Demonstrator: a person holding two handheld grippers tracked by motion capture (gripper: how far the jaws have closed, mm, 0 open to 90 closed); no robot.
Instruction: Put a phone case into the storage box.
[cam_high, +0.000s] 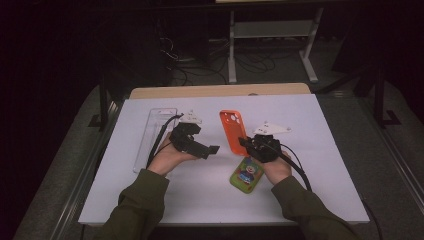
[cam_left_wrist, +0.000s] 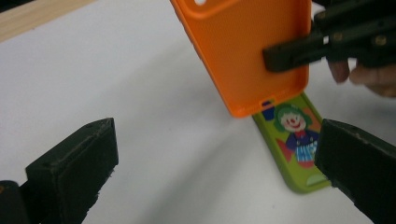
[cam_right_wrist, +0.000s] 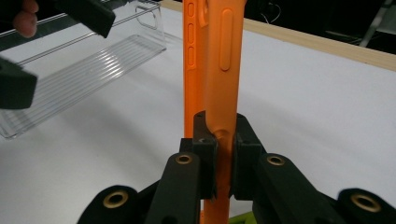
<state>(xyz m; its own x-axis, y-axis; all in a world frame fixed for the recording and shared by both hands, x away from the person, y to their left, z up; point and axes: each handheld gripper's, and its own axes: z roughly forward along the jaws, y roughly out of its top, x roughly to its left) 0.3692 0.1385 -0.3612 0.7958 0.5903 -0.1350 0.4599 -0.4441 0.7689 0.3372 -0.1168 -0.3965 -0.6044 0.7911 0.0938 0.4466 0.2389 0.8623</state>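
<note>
Flanking orange case (cam_high: 232, 131): clown case (cam_high: 247, 175), clear tray (cam_high: 154, 136)

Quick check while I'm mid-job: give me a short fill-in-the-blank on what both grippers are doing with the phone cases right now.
The right gripper is shut on the ___ phone case.
The left gripper has its jaws ___.
The case lying flat on the white table, printed with a clown, is ___.
The clear plastic tray lies beside the ___ gripper.

Missing words: orange; open; green; left

Pretty dim room, white table (cam_high: 320, 200) with a wood edge, grey floor (cam_high: 390, 165), metal stand (cam_high: 272, 30) and cables (cam_high: 200, 65) behind.
</note>
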